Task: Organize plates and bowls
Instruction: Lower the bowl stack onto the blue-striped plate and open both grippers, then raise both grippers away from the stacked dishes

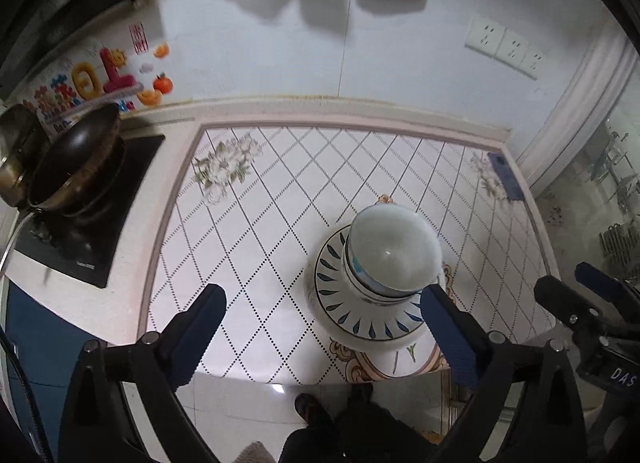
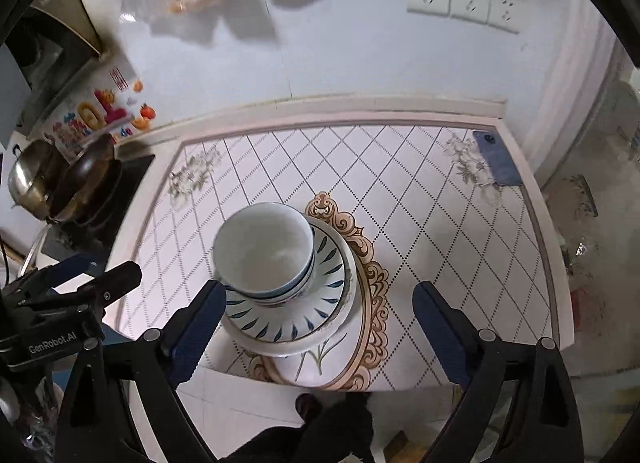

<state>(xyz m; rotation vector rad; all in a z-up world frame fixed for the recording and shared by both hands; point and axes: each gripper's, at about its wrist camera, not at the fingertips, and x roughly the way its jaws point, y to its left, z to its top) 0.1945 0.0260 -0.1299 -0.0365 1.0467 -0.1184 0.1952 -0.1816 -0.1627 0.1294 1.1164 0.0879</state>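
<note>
Stacked white bowls (image 1: 394,253) sit on plates with blue leaf marks (image 1: 362,313) near the table's front edge. The same bowls (image 2: 264,249) and plates (image 2: 292,321) show in the right wrist view. My left gripper (image 1: 324,333) is open and empty, held above the front edge, with the stack just inside its right finger (image 1: 450,339). My right gripper (image 2: 320,327) is open and empty, with the stack just inside its left finger (image 2: 196,333). Each gripper shows at the edge of the other's view.
The tiled table (image 1: 280,203) has a diamond pattern. A dark wok (image 1: 76,159) and a steel pot (image 1: 16,151) stand on a black cooktop at the left. A blue phone (image 2: 498,159) lies at the back right corner. Wall sockets (image 2: 464,1) and hanging bags are behind.
</note>
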